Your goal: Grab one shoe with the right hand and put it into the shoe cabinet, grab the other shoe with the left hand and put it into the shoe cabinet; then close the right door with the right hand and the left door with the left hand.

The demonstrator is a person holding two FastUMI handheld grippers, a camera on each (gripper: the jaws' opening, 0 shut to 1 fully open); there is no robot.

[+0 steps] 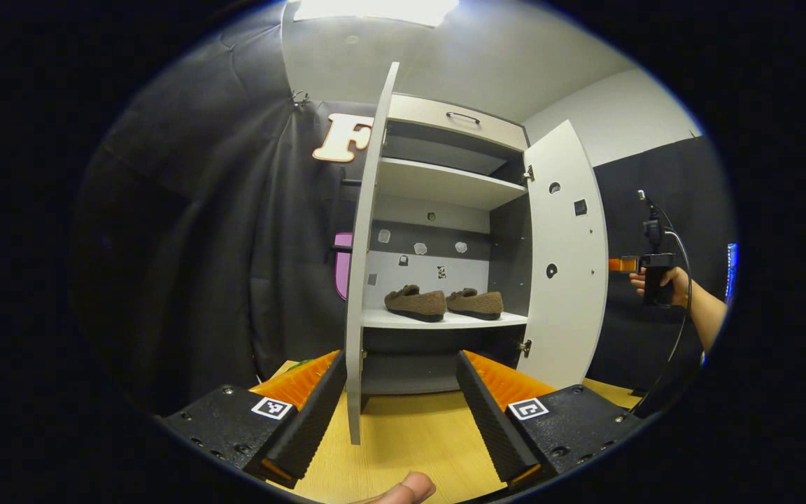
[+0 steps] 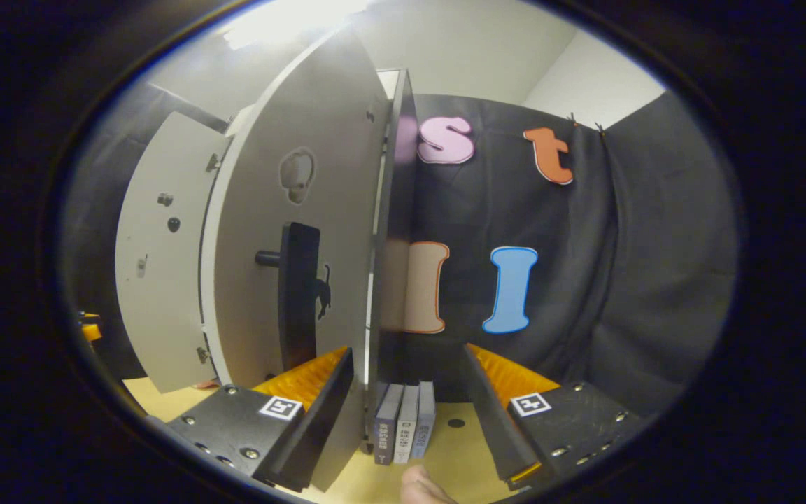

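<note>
Both brown shoes (image 1: 438, 302) stand side by side on a shelf in the shoe cabinet (image 1: 445, 182). The left tongs (image 1: 399, 399) are wide open and hold nothing, straddling the left door's (image 1: 364, 266) edge. The right tongs (image 2: 410, 399) are also open and empty, by the right door (image 2: 291, 231).

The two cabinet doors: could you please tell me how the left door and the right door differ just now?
In the left gripper view, the left door stands edge-on, between that gripper's open fingers, while the right door shows its broad inner face with holes and hinges. In the right gripper view, the right door's outer face carries a black handle; the left door shows its inner face. Both are pale grey and open.
</note>
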